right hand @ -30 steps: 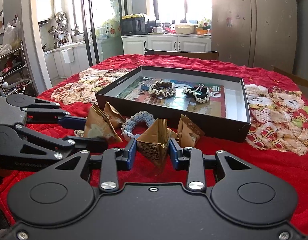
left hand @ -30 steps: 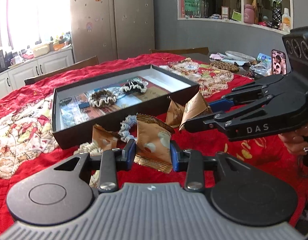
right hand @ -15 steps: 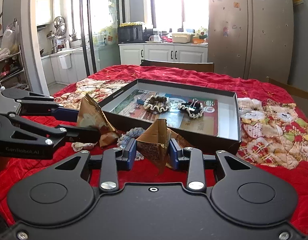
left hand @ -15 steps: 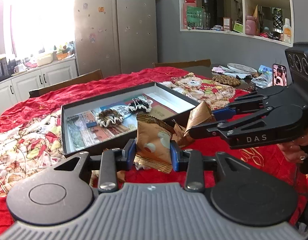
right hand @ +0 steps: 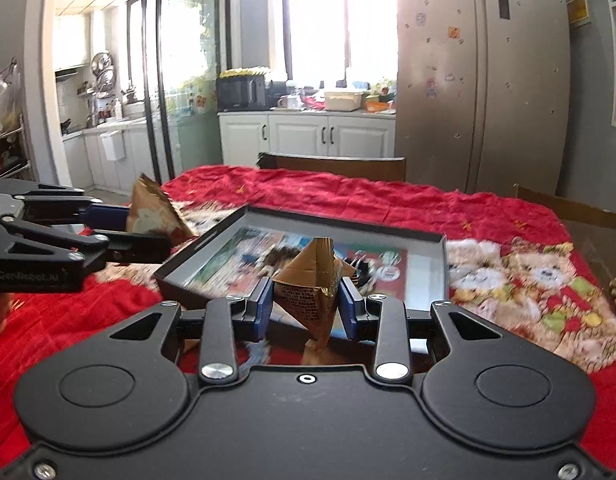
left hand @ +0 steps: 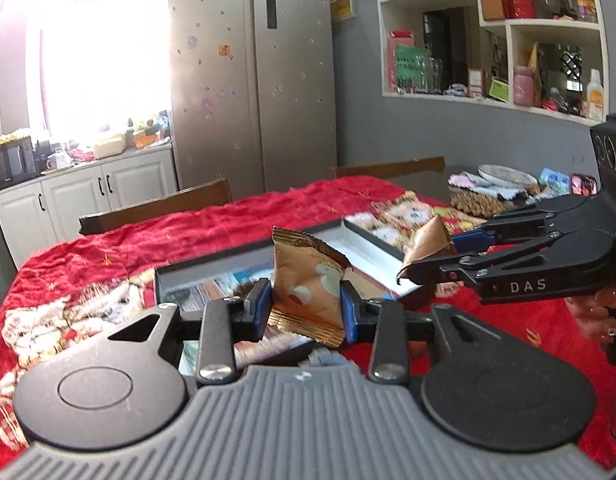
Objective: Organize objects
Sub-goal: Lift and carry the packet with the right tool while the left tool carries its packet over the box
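Your left packet (left hand: pixel 308 300), a gold-brown snack sachet, sits centre frame of the left wrist view, pinched upright between the blue fingers (left hand: pixel 256 314) of your left gripper (left hand: pixel 306 312), which are closed onto its sides. It hangs above the near rim of the black tray (left hand: pixel 371 236), clear of the red cloth (left hand: pixel 188 236).

Your right packet (right hand: pixel 311 292) (creased, folded to a point) is lower centre of the right wrist view, clamped the same way by your right gripper (right hand: pixel 307 310), fingers narrowed onto it. It is up over the tray's near wall too.

In the left view the right gripper comes in from the right edge, its packet at its tip over the tray's right corner; your hand (left hand: pixel 599 312) shows on the handle, lower right.

Tray interior is motion-blurred: printed liner, some dark items, can't tell which. The surface carries the red cloth with bear prints (right hand: pixel 519 276). Fridge (right hand: pixel 479 80) upper right of the right view, white cabinets (right hand: pixel 308 136) behind.
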